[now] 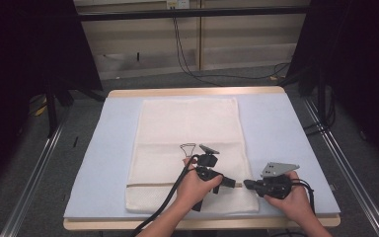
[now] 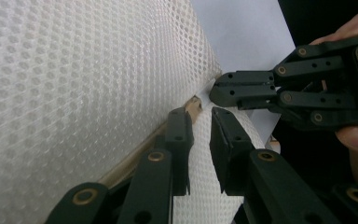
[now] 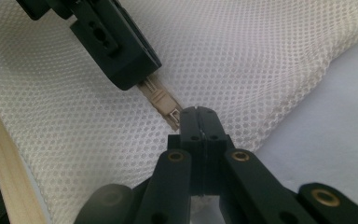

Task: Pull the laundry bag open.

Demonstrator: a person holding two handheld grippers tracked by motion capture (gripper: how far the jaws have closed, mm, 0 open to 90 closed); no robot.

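A white mesh bag [image 1: 187, 128] lies flat on the pale blue mat [image 1: 276, 128]. A beige zipper line [image 1: 148, 185] runs across its near end. My left gripper [image 1: 232, 184] points right along that line. In the left gripper view its jaws [image 2: 200, 112] stand a little apart, and the beige zipper pull [image 2: 195, 103] sits at their tips. My right gripper [image 1: 246, 183] faces it from the bag's right edge. Its jaws [image 3: 198, 112] are pressed together on the mesh edge, right at the zipper's end, with the pull [image 3: 161, 99] just ahead.
The mat covers a wooden table [image 1: 197, 92] whose front edge is under my forearms. Black frame rails [image 1: 39, 163] run along both sides, and cables [image 1: 187, 59] lie on the floor behind. A thick cable [image 1: 170, 197] trails from my left gripper.
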